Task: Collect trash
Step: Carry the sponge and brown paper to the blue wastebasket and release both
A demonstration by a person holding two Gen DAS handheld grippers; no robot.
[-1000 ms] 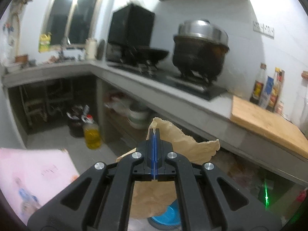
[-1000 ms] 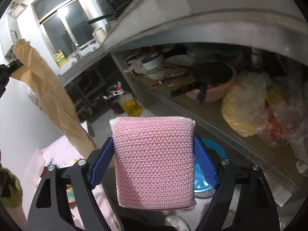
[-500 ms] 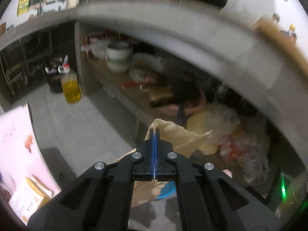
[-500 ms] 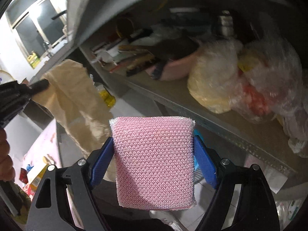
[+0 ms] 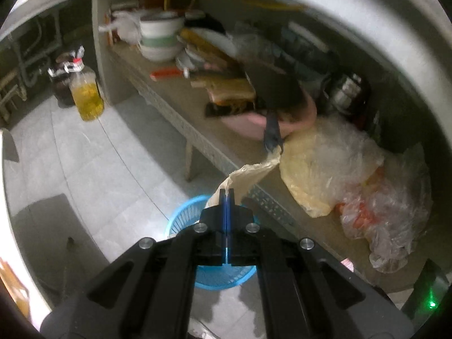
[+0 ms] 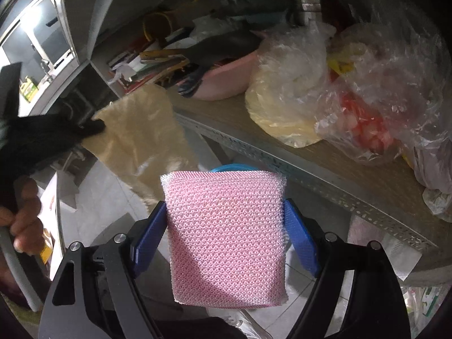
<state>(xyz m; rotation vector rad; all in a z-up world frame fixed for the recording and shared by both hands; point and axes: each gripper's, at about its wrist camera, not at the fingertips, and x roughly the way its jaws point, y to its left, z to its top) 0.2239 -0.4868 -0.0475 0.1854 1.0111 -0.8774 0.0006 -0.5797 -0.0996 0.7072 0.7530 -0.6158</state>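
Basically: left claw (image 5: 226,195) is clenched on the brown paper (image 6: 141,138), which hangs over the blue basket (image 5: 180,217) at lower centre. Right claw (image 6: 226,226) grips the pink sponge (image 6: 226,240). Centre each over the rim, then release.

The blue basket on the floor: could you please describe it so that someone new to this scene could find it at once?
Look below the low shelf crowded with bowls and plastic bags, down to the pale tiled floor. The blue basket stands there, just in front of the shelf's edge, partly hidden behind the left gripper and its brown paper. It is the only bright blue, slatted, round container on the floor.
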